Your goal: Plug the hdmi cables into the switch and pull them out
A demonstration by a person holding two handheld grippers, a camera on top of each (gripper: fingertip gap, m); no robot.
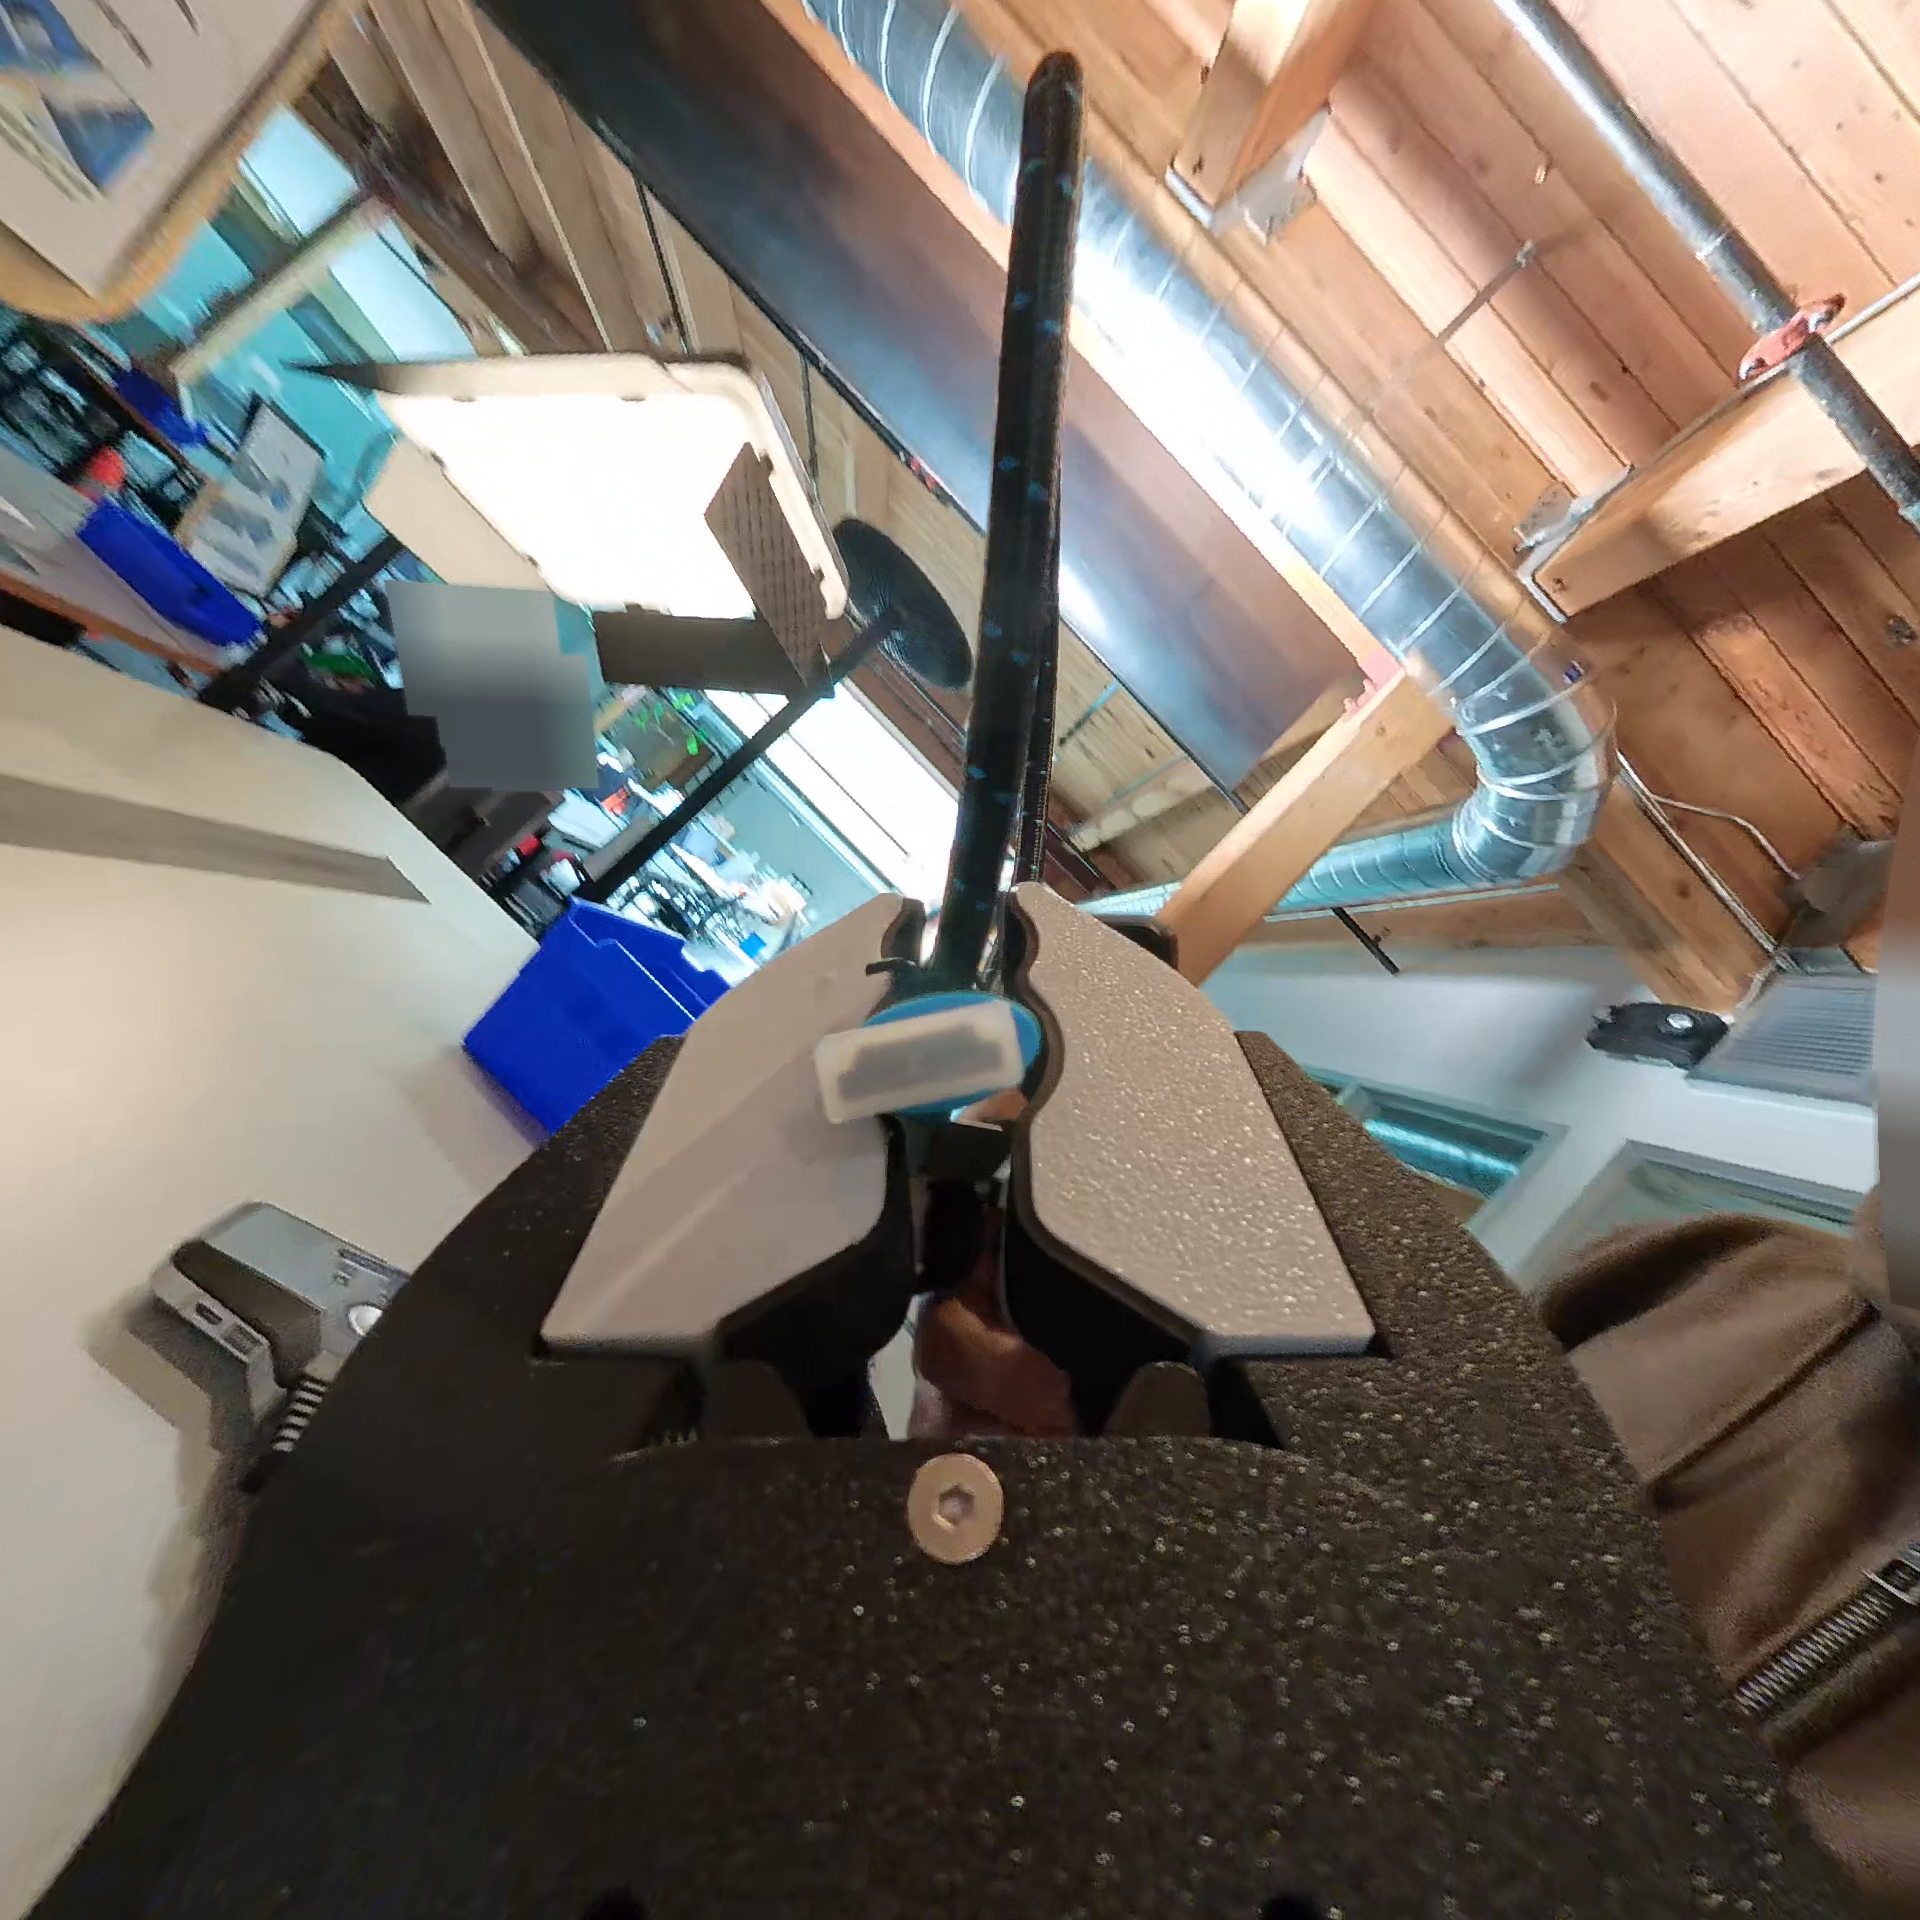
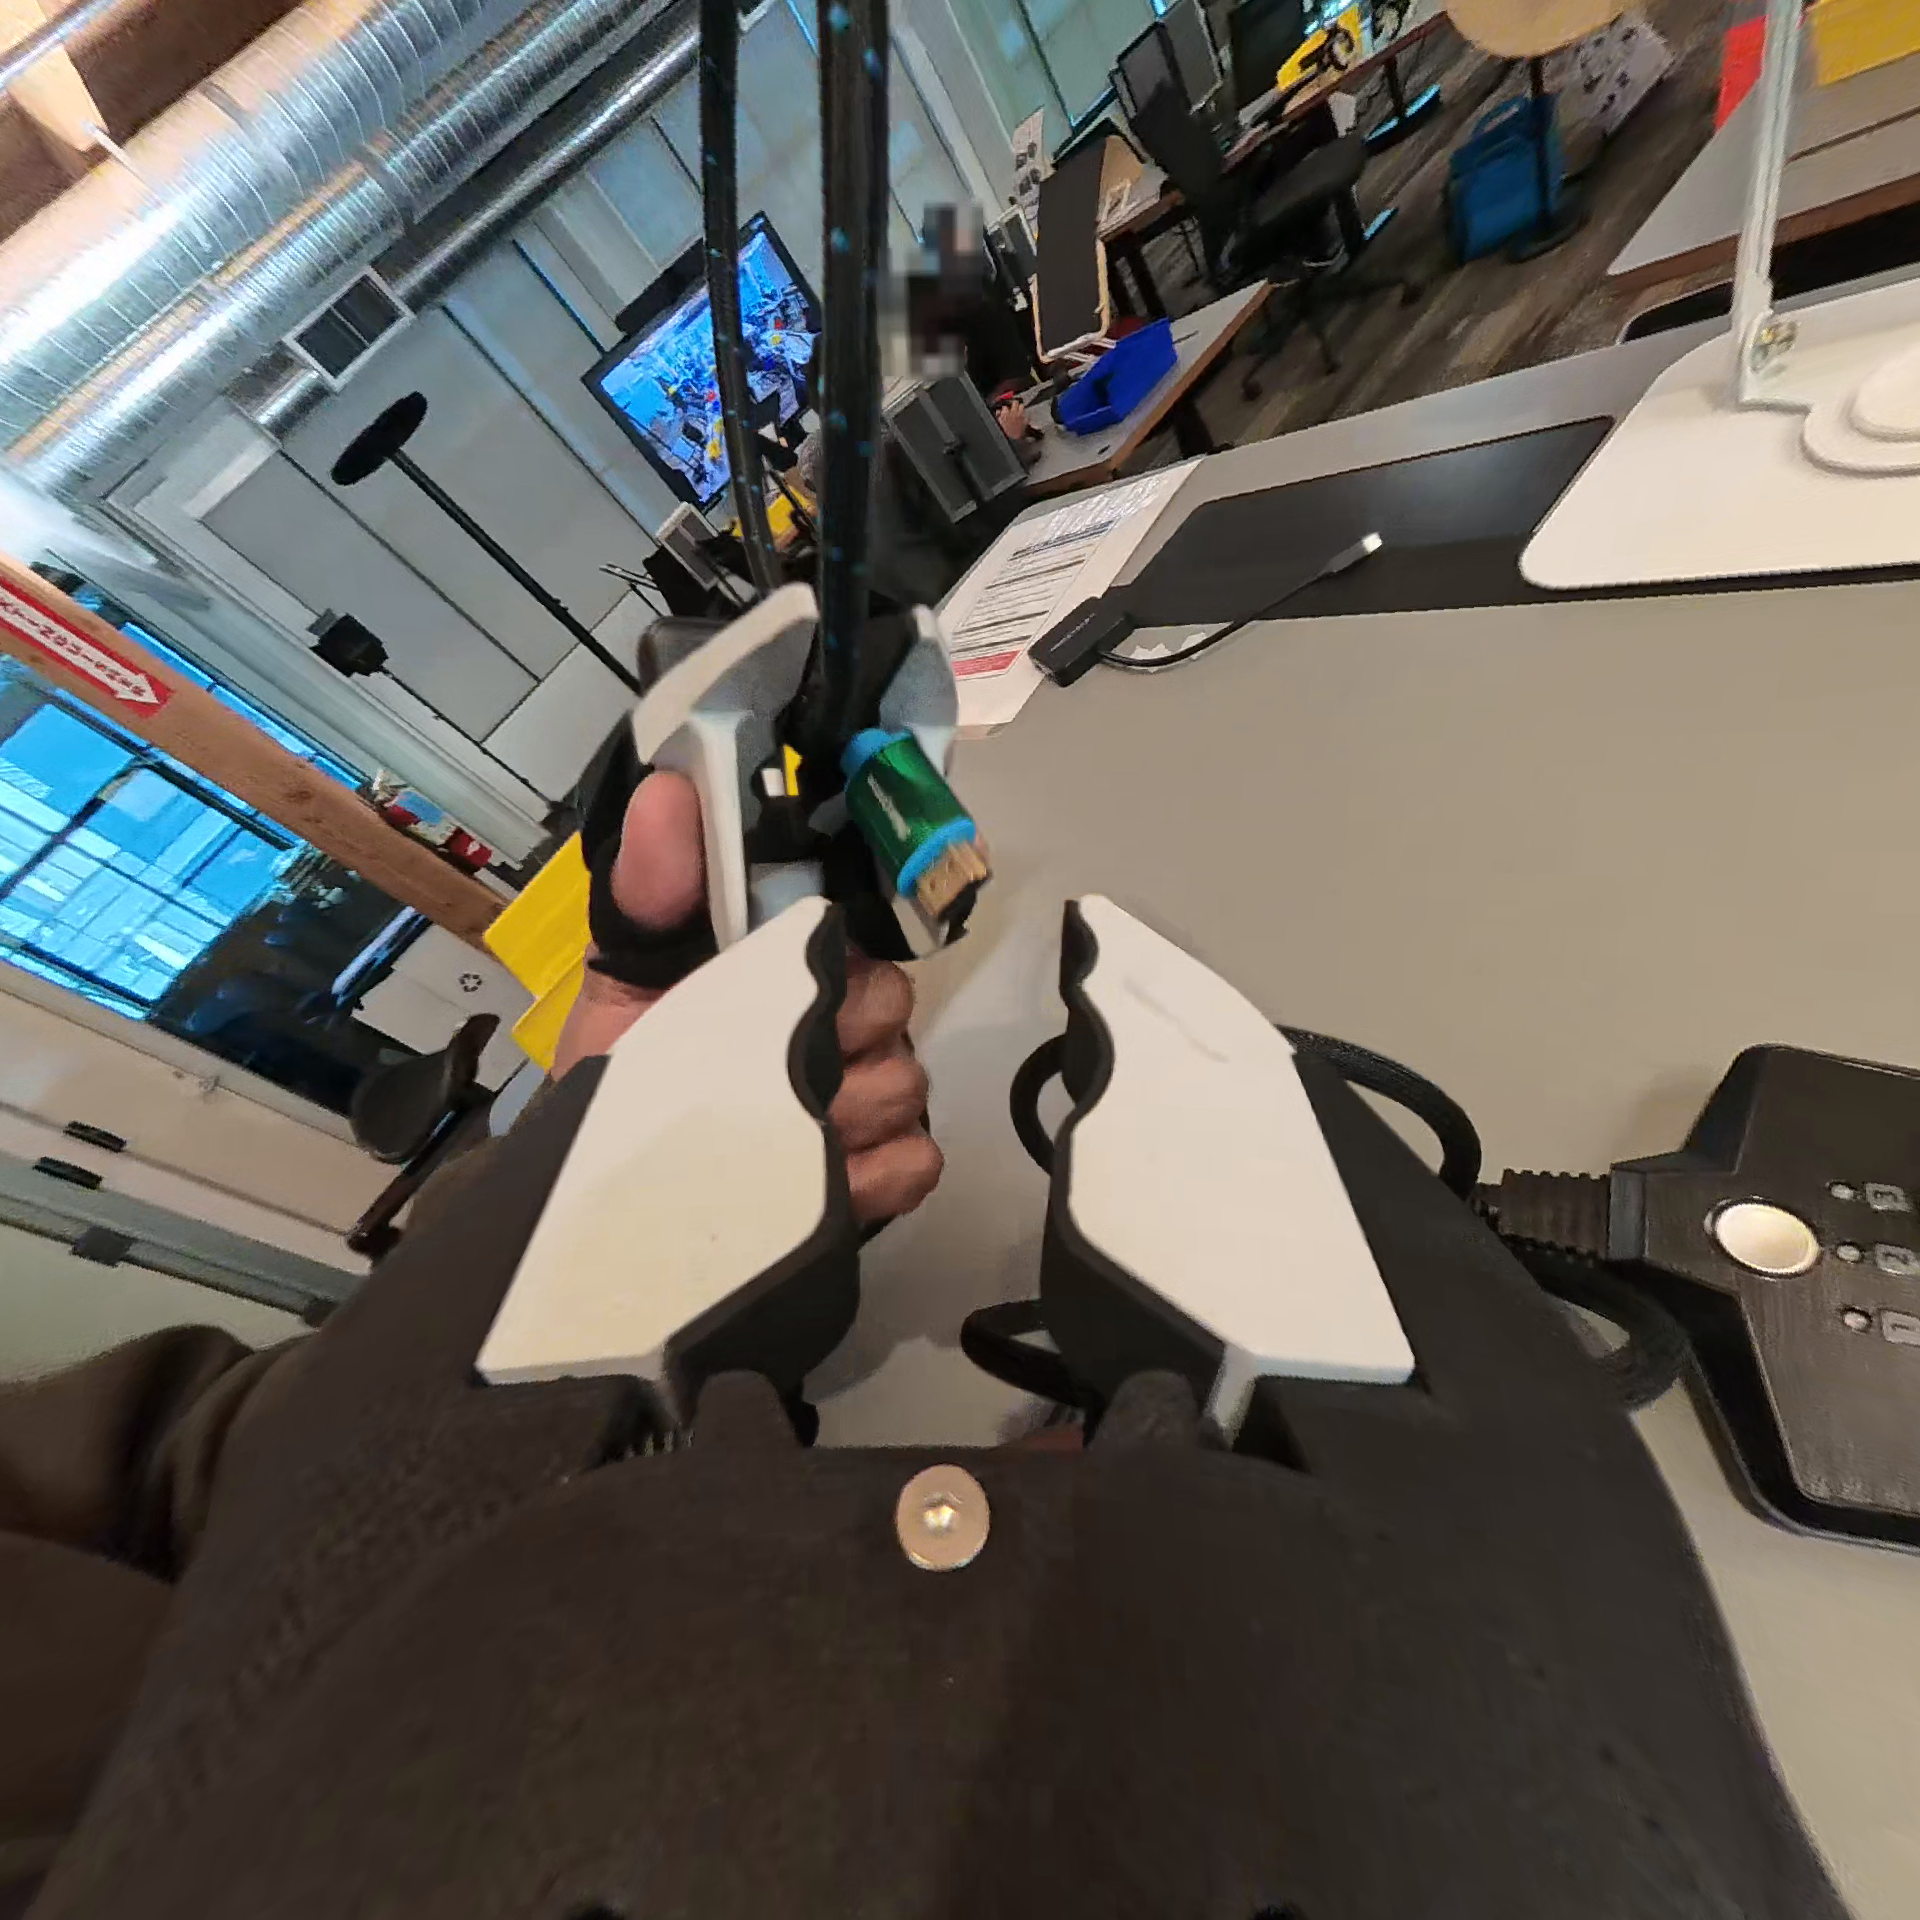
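Note:
My left gripper [image 1: 961,914] is shut on a black braided cable with blue flecks [image 1: 1023,416], just behind its plug. The plug [image 1: 914,1055] points back at the camera, with a blue collar and a clear cap. The cable runs up and away in a doubled strand. In the right wrist view the left gripper [image 2: 857,623] is held up in a gloved hand, and the green plug [image 2: 904,821] with blue ends and a gold tip hangs out of it. My right gripper [image 2: 951,925] is open and empty, its fingertips just below that plug and not touching it.
A grey table [image 2: 1455,883] lies below. On it are a black button box with a thick cable [image 2: 1829,1278], a black mat [image 2: 1351,520], a printed sheet [image 2: 1049,592], a small black adapter [image 2: 1081,629] and a white stand base [image 2: 1714,499]. A blue bin [image 1: 592,997] stands behind. My right fingertips sit around 5 centimetres from my left ones.

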